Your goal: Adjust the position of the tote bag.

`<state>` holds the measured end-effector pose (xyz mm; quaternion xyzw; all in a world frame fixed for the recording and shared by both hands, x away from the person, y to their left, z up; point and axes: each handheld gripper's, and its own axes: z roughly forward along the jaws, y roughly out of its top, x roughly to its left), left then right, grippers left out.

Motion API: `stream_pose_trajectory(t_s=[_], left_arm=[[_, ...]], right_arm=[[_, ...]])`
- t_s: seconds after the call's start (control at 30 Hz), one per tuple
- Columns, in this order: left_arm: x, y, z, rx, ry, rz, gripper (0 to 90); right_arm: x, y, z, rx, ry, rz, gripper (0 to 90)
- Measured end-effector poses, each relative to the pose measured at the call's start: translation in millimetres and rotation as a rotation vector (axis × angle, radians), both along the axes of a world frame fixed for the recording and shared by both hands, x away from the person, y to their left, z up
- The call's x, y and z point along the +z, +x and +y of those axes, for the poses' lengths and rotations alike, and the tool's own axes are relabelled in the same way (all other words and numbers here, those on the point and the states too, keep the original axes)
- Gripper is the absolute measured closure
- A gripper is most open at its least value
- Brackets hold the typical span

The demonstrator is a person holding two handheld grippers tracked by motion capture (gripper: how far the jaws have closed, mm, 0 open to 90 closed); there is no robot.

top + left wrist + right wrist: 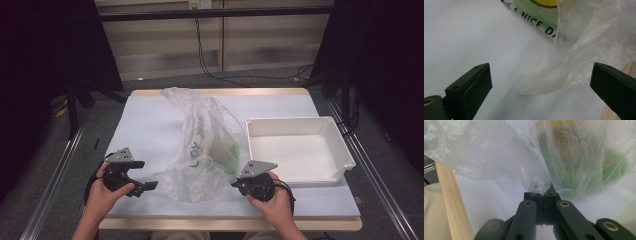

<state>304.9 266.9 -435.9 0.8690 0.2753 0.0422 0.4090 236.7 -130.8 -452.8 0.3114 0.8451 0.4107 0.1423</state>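
A crumpled clear plastic bag [205, 145] with green and yellow print lies in the middle of the white-covered table [145, 125]. My left gripper [145, 175] stands open at the bag's near left end. In the left gripper view its jaws [541, 80] are wide apart, with a folded corner of the bag [534, 85] lying on the table between them, untouched. My right gripper [235, 183] sits at the bag's near right side. In the right gripper view its jaws [544, 195] are pressed together on a pinch of the bag's film [499, 152].
An empty white plastic tray [290, 121] stands on the right of the table, just beyond the right gripper. The table's wooden front edge [451, 202] runs close behind both hands. Dark curtains and floor rails flank the table.
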Motion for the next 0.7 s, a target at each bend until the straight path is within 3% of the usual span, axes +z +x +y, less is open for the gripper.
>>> stream_pose_trajectory(t_s=[0.07, 0.23, 0.27, 0.33, 0.4, 0.47, 0.53, 0.57, 0.63, 0.67, 0.7], left_arm=[[0.6, 0.0, -4.9, -0.028, 0.003, -0.008, 5.2], [-1.6, 0.8, -19.7, -0.112, 0.048, -0.023, 30.7], [-3.4, 0.7, -24.7, -0.124, 0.055, -0.005, 36.7], [-5.1, 1.4, -31.1, -0.148, 0.078, 0.004, 43.9], [-6.3, 2.6, -35.6, -0.172, 0.068, 0.021, 53.5], [-6.0, 2.6, -39.1, -0.174, 0.074, 0.039, 57.6], [-6.8, 3.3, -41.7, -0.176, 0.052, 0.052, 60.0], [-6.5, 3.6, -42.2, -0.173, 0.057, 0.062, 61.0], [-6.3, 4.5, -43.1, -0.174, 0.067, 0.063, 61.4], [-7.3, 4.5, -44.0, -0.162, 0.048, 0.074, 61.4], [-7.0, 5.3, -43.8, -0.163, 0.059, 0.073, 61.4]], right_arm=[[-0.6, -0.9, -1.5, -0.012, 0.001, 0.0, 90.0], [-2.3, -3.3, -4.7, -0.015, 0.005, 0.004, 88.9], [-2.7, -3.7, -5.0, -0.018, 0.005, 0.005, 86.8], [-2.8, -4.3, -5.6, -0.02, 0.014, 0.014, 76.3], [-2.0, -5.1, -5.6, -0.008, 0.016, 0.017, 68.8], [-0.1, -6.1, -5.0, -0.002, 0.02, 0.018, 55.0], [0.7, -7.2, -4.3, 0.017, 0.031, 0.02, 47.0], [1.3, -8.2, -3.0, 0.009, 0.033, 0.018, 38.0], [2.5, -9.6, -1.9, 0.015, 0.039, 0.018, 33.7], [3.4, -10.7, -1.0, 0.02, 0.044, 0.017, 32.1], [4.6, -12.0, 0.0, 0.016, 0.049, 0.012, 25.3]])
